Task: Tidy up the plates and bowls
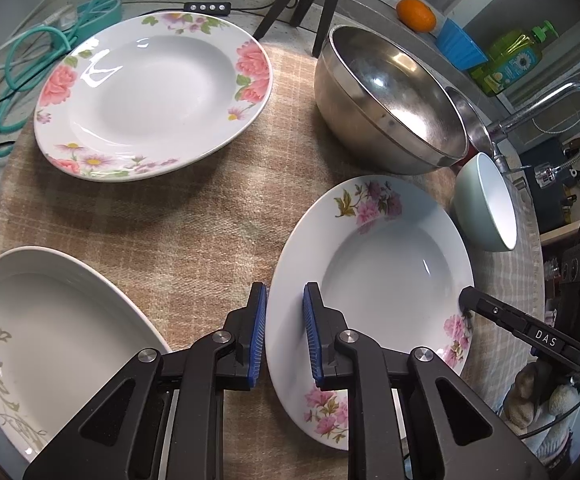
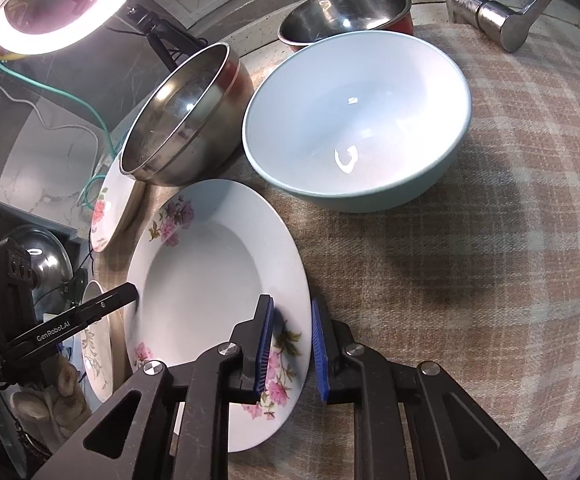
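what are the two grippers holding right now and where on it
Both straddle the pink-flowered plate by its rim: the left gripper at its left edge, the right gripper at the opposite edge.

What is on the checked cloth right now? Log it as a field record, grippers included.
surface: checked cloth
held item: purple-flowered plate
left gripper: closed on the plate's near-left rim
right gripper: closed on the opposite rim
other plates: pink-rose plate, gold-patterned plate
bowls: steel bowl, pale green bowl, red-sided steel bowl
stacked yet: no
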`<move>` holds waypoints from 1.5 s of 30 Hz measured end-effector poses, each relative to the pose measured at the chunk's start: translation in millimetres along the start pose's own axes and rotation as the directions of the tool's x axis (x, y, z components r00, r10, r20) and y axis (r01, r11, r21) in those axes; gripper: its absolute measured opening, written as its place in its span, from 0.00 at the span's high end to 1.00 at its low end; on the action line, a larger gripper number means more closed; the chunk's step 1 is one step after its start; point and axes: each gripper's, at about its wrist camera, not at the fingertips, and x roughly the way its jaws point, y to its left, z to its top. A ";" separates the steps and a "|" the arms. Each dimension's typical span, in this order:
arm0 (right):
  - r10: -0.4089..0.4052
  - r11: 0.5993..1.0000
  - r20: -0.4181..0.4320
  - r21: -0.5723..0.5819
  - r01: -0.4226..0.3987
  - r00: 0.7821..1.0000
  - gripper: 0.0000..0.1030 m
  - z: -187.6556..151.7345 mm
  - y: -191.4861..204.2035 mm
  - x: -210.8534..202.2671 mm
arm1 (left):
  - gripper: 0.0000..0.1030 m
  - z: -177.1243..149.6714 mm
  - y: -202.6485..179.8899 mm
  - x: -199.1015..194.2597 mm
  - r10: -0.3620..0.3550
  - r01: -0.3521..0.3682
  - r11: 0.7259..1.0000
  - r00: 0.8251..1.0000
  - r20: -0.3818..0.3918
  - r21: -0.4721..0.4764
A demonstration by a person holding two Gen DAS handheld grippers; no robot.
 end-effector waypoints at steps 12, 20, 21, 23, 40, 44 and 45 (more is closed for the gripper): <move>-0.017 1.000 -0.006 0.004 0.017 1.000 0.83 -0.5 0.5 -2.6 | 0.83 -5.2 0.4 -2.9 -0.008 0.008 1.000 1.000 -0.007 -0.017; -0.022 1.000 -0.015 0.016 0.022 1.000 0.83 -5.1 -0.1 -6.7 | 0.83 -14.5 -1.1 -5.7 -0.020 0.019 1.000 1.000 -0.021 -0.018; -0.023 1.000 -0.015 0.017 0.023 1.000 0.83 -6.2 -0.4 -7.7 | 0.83 -15.9 -0.6 -6.3 -0.021 0.020 1.000 1.000 -0.023 -0.018; -0.024 1.000 -0.015 0.016 0.025 1.000 0.83 -8.4 -2.2 -9.8 | 0.83 -18.4 -1.5 -7.5 -0.022 0.021 1.000 0.999 -0.024 -0.018; -0.028 0.999 -0.022 0.031 0.029 0.999 0.83 -24.6 -13.7 -21.1 | 0.83 -32.0 -12.6 -10.7 -0.031 0.031 0.999 0.999 -0.039 0.008; -0.028 0.999 -0.026 0.033 0.028 0.999 0.83 -26.5 -14.3 -21.5 | 0.83 -34.7 -13.3 -10.9 -0.030 0.031 0.999 0.999 -0.042 0.012; -0.028 0.999 -0.027 0.033 0.028 0.999 0.83 -26.7 -13.9 -21.0 | 0.83 -35.2 -13.8 -10.7 -0.029 0.029 0.999 0.999 -0.042 0.013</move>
